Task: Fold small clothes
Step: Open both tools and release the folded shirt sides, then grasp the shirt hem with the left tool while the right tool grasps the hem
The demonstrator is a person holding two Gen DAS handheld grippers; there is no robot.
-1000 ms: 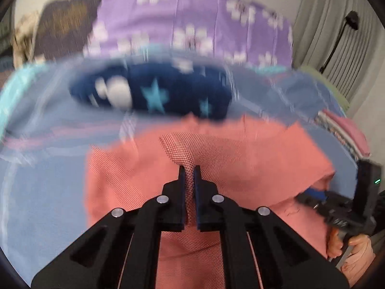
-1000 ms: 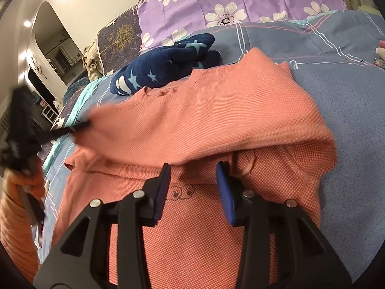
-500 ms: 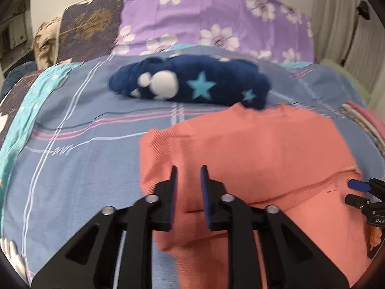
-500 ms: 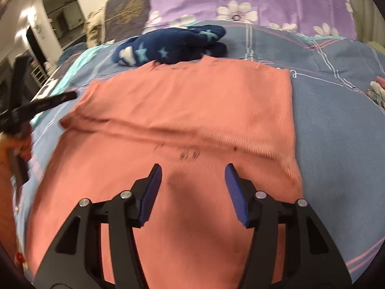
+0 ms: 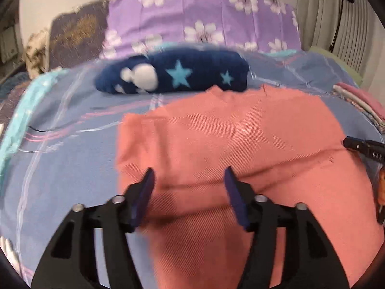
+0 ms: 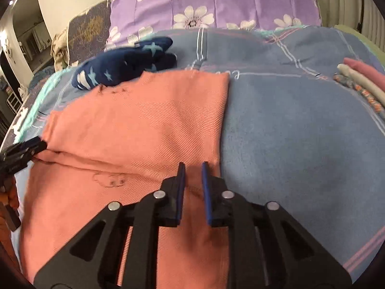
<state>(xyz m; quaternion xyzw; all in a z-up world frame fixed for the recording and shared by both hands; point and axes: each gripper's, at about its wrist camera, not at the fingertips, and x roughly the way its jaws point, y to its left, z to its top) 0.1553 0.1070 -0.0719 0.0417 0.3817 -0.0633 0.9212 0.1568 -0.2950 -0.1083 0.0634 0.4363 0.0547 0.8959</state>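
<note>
A salmon-pink knit garment (image 5: 240, 144) lies on the blue checked blanket (image 6: 300, 132), its far part folded over the near part. My left gripper (image 5: 189, 171) hovers over the garment's left side. Its jaws are opening wide, with only flat cloth beneath them. My right gripper (image 6: 193, 165) sits at the fold's right edge (image 6: 220, 144). Its jaws are closing to a narrow gap above the cloth, and the pads press on nothing. Each gripper shows in the other's view, the left gripper (image 6: 21, 151) at the fold's left end and the right gripper (image 5: 361, 147) at its right end.
A navy garment with stars (image 5: 173, 74) lies just beyond the pink one. A stack of folded clothes (image 6: 361, 82) sits at the right edge of the bed. Purple flowered pillows (image 6: 216, 2) line the back. A person's hand (image 6: 9, 192) holds the left gripper.
The left gripper let go of the pink flap and opened wide. The lifted part now lies flat as a fold. The right jaws widened, then narrowed, and shifted to the garment's right edge.
</note>
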